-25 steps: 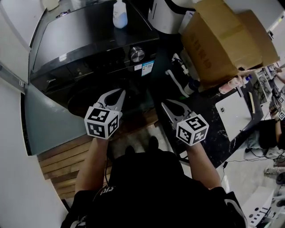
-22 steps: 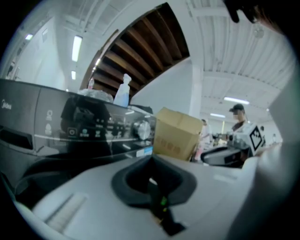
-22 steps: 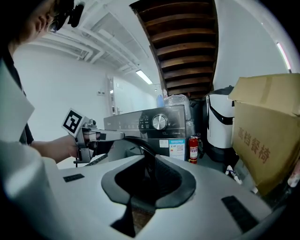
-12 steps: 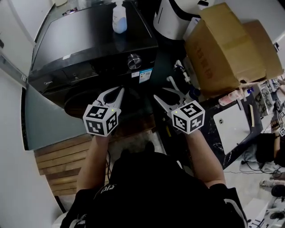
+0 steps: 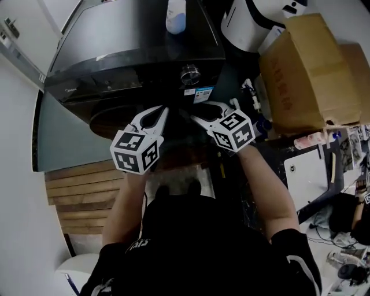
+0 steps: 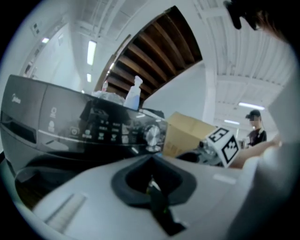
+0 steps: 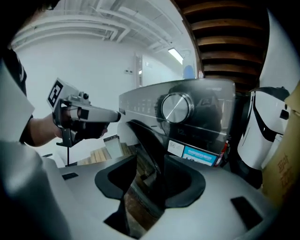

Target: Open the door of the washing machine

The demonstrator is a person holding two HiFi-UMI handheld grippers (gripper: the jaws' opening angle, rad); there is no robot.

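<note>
The black washing machine [image 5: 139, 52] fills the top of the head view, with a silver knob [image 5: 189, 74] on its panel and the round dark door [image 5: 113, 122] below. My left gripper [image 5: 162, 111] is shut and empty, held just in front of the door. My right gripper [image 5: 200, 114] is close beside it on the right; its jaws have just been opening and stand wide. In the right gripper view the door's dark curved rim [image 7: 149, 154] runs between those jaws [image 7: 147, 176], below the knob [image 7: 176, 107]. The left gripper view shows the shut jaws [image 6: 151, 180] under the control panel [image 6: 101, 124].
A spray bottle [image 5: 176, 17] stands on the machine's top. To its right are a white appliance [image 5: 254, 20] and a big cardboard box [image 5: 306, 69]. Wooden slats [image 5: 81, 191] lie at the lower left, a white cabinet [image 5: 309, 173] at the right. A person [image 6: 255, 131] stands far off.
My right gripper has swung left and forward to the machine's front beside the left one, and its jaws have opened wide. The left gripper has hardly moved.
</note>
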